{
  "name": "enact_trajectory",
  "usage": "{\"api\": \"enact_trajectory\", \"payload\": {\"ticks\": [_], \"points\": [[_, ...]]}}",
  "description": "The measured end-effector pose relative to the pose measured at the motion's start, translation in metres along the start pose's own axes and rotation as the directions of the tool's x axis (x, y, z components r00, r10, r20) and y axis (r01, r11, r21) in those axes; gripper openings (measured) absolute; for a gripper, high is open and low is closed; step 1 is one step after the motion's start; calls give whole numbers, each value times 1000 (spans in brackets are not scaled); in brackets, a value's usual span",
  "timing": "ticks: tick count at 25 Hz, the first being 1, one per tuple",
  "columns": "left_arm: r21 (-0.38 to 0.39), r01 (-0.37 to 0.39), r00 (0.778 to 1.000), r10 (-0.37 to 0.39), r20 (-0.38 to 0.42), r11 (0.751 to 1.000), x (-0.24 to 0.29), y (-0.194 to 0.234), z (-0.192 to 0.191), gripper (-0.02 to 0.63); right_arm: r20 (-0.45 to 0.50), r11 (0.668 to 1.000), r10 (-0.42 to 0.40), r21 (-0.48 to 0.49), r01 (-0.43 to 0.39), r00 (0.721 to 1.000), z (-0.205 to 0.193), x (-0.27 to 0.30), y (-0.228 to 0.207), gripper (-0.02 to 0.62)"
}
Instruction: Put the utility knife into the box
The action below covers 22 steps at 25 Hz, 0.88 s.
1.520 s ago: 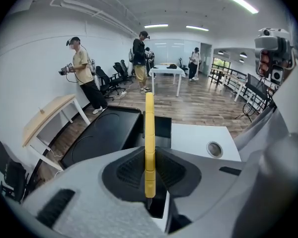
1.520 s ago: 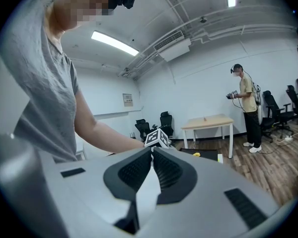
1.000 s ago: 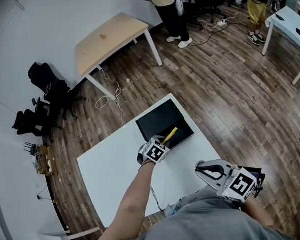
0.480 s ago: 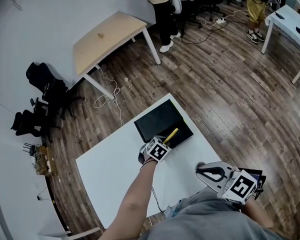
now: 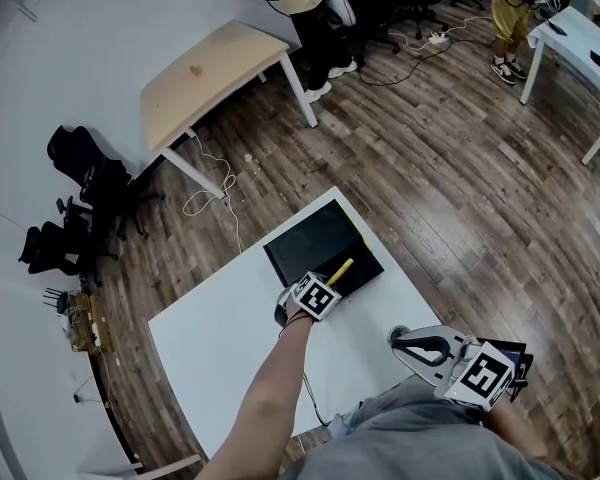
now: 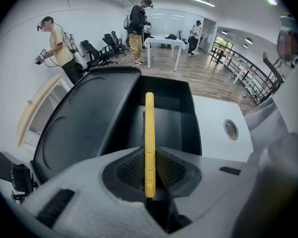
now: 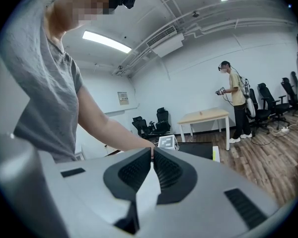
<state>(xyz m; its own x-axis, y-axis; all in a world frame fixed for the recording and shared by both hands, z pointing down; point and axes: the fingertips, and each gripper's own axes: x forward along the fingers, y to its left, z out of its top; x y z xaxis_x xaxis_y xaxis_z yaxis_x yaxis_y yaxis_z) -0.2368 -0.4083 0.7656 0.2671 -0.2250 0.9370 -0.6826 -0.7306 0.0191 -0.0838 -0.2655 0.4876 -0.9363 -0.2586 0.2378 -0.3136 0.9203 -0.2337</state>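
Left jaws: the left gripper [image 6: 149, 158] is clamped tight on the yellow utility knife [image 6: 149, 128], with the pads pinching its near end and no slack showing.
Utility knife: it sits edge-up and points straight away from the jaws, its far end out over the open black box [image 6: 175, 125]. I'd judge it's not in yet.
Box: it sits at the far end of the white table [image 5: 215, 338], with its lid [image 6: 82, 123] folded flat to the left.
Height: the tip looks clear of the box floor, but these views don't show by how much.
Right jaws: the right gripper [image 7: 152, 155] is closed on nothing and held near the person's body, well apart from the box.
Risk one: if it's released from too high, the knife could bounce and end up across the near wall.
Risk two: only one end is pinched, so a tilt could swing the far end into the rim.
Risk three: a nudge could shift the box, because nothing steadies it.
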Motion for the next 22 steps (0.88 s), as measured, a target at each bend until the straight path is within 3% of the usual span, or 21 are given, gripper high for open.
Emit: {"api": "enact_trajectory", "payload": {"ticks": [22], "points": [[19, -2, 1000, 2, -14, 1000, 10, 2, 0, 71, -33, 1000, 8, 18, -8, 999, -2, -3, 0, 32]]}}
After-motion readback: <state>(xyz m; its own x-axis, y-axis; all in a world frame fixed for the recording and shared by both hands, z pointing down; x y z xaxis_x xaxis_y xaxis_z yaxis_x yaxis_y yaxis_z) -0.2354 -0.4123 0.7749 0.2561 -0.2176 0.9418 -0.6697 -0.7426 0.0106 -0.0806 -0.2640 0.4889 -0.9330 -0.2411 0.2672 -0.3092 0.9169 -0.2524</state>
